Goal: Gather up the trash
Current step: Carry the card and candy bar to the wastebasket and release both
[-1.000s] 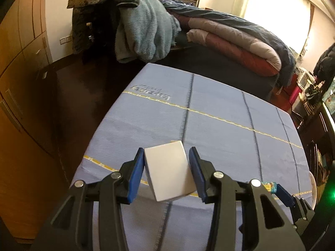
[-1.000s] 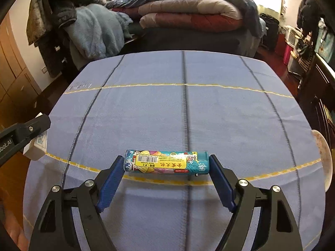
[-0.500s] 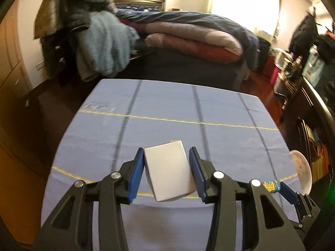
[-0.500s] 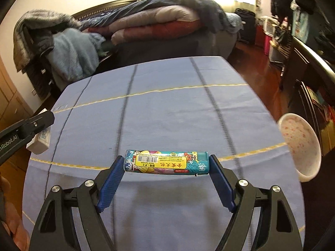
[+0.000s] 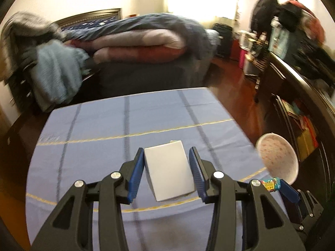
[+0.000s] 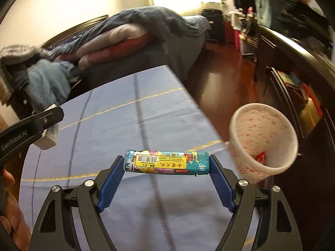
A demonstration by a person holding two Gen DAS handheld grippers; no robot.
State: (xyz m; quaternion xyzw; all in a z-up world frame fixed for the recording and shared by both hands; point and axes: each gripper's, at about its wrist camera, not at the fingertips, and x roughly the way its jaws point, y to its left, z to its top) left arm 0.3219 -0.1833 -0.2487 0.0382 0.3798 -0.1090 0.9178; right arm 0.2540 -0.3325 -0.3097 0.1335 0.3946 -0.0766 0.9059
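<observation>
Left wrist view: the left tongs (image 5: 166,167) clamp a white box (image 5: 170,171) at frame centre, above the blue-clothed desk (image 5: 94,146); a speckled bin (image 5: 277,161) sits at right.

Right wrist view: the right tongs (image 6: 166,179) clamp a teal lighter (image 6: 166,162) endwise at centre, bin (image 6: 261,142) just right.

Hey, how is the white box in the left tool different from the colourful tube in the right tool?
The white box is plain and unprinted on its visible face; the colourful tube carries bright artwork, a yellow label and a barcode. The box is flat and blocky; the tube is long and slim. The left tool clamps the box's sides with narrow jaws; the right tool grips the tube end to end, spread wide. Both are held above the blue tablecloth.
</observation>
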